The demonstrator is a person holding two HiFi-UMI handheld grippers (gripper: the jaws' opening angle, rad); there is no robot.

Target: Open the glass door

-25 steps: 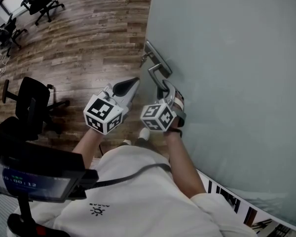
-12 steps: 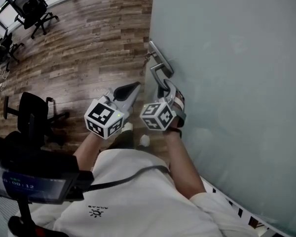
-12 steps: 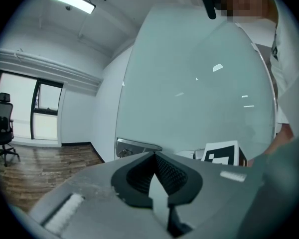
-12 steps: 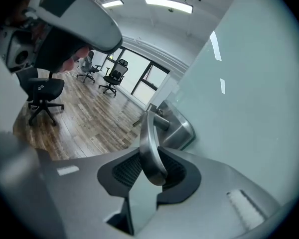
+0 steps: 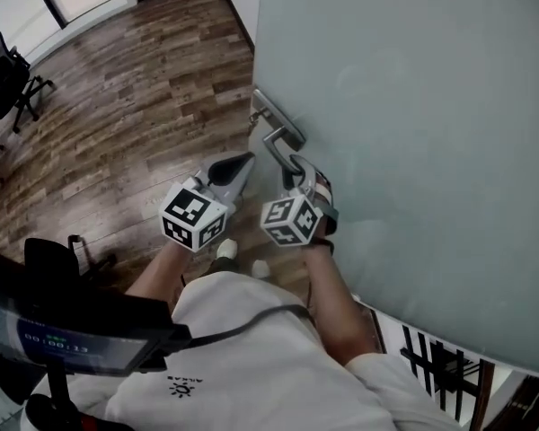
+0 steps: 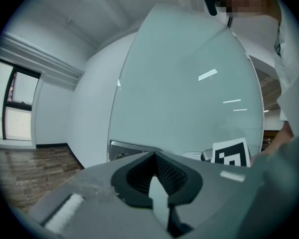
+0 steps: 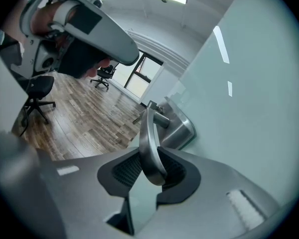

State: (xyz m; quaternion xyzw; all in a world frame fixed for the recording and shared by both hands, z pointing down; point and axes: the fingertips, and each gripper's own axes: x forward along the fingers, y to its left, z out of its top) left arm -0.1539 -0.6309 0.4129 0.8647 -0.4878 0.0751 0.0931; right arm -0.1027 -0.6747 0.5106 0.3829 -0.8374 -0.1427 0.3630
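My R gripper (image 5: pixel 296 171) was clamped on the lever handle (image 5: pixel 276 142), jaws narrow w/ the metal bar pinched btwn the pads, same grip as a sec before. The handle sat on its steel plate (image 5: pixel 278 118), close by the free edge of the glass door (image 5: pixel 413 97). L gripper (image 5: pixel 239 162) hung just beside the R one, jaws together, nothing in them, clear of the door.

What changed: the door's edge had swung across the wood floor (image 5: pixel 117 88). The office chairs (image 5: pixel 9 61) had slid toward the left of the head view, and a dark railing (image 5: pixel 431 362) now showed past the door's bottom edge. I took that to mean the latch was free and the door was swinging w/ me. It prob. needed only the same steady travel, grip kept on.
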